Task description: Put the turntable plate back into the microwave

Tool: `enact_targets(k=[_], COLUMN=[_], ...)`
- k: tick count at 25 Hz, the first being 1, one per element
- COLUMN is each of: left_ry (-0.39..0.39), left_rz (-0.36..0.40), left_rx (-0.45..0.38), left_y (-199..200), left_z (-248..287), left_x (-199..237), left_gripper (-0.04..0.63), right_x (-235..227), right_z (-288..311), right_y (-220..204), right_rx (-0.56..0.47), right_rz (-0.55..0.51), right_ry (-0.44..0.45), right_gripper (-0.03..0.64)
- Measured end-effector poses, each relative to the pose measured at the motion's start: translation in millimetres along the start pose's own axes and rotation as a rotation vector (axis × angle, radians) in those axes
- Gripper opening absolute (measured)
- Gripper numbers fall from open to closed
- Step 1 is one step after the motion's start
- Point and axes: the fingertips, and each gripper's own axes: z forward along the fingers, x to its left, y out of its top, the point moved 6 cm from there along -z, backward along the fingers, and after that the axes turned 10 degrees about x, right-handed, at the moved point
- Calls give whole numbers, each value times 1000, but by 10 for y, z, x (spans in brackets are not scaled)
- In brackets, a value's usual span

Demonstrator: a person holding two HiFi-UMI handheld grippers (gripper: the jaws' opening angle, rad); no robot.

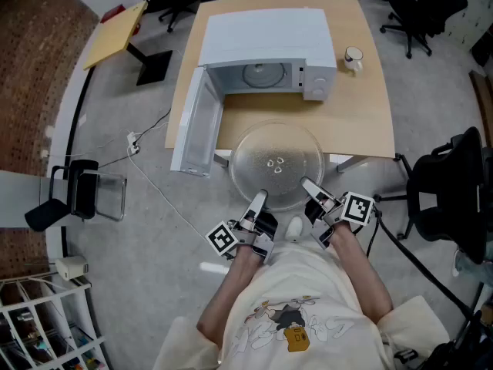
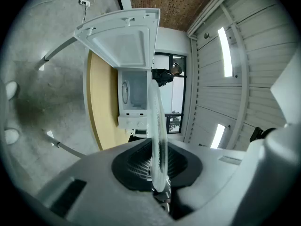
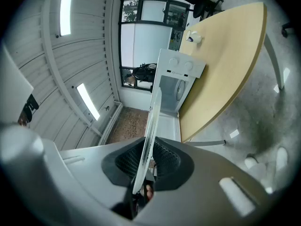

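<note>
Left tool [image 1: 259, 198] and right tool [image 1: 308, 184] hold plate [image 1: 277, 149]; microwave door [image 1: 196, 126] open.

The place is an office or lab workroom. Wheeled office chairs [image 1: 420, 14] stand around a wooden tabletop [image 1: 362, 106]. The floor [image 1: 139, 268] is bare concrete with a loose cable [image 1: 162, 189] on it. The white walls [image 2: 263, 55] are panelled and carry strip lights [image 2: 225, 51], and there is a large window [image 3: 141, 36]. A microwave [image 1: 266, 48] and mug [image 1: 353, 58] stand on the tabletop.

Grey concrete floor [image 1: 115, 237], brown flooring [image 1: 31, 75] at left. Light wooden table [image 1: 362, 118], black office chairs [image 1: 420, 6] behind. Windows [image 3: 143, 32] and strip lights [image 2: 225, 51].
</note>
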Motion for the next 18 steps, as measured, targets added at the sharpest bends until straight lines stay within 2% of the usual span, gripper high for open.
enact_targets(k=[18], left_ry=[-40], left_rz=[20], left_rx=[-2], left_y=[8], left_z=[28], left_x=[-62], left_gripper=[31], right_x=[123], right_z=[19], right_y=[36], right_rx=[-10], right_rz=[-45], right_ry=[20], right_gripper=[60])
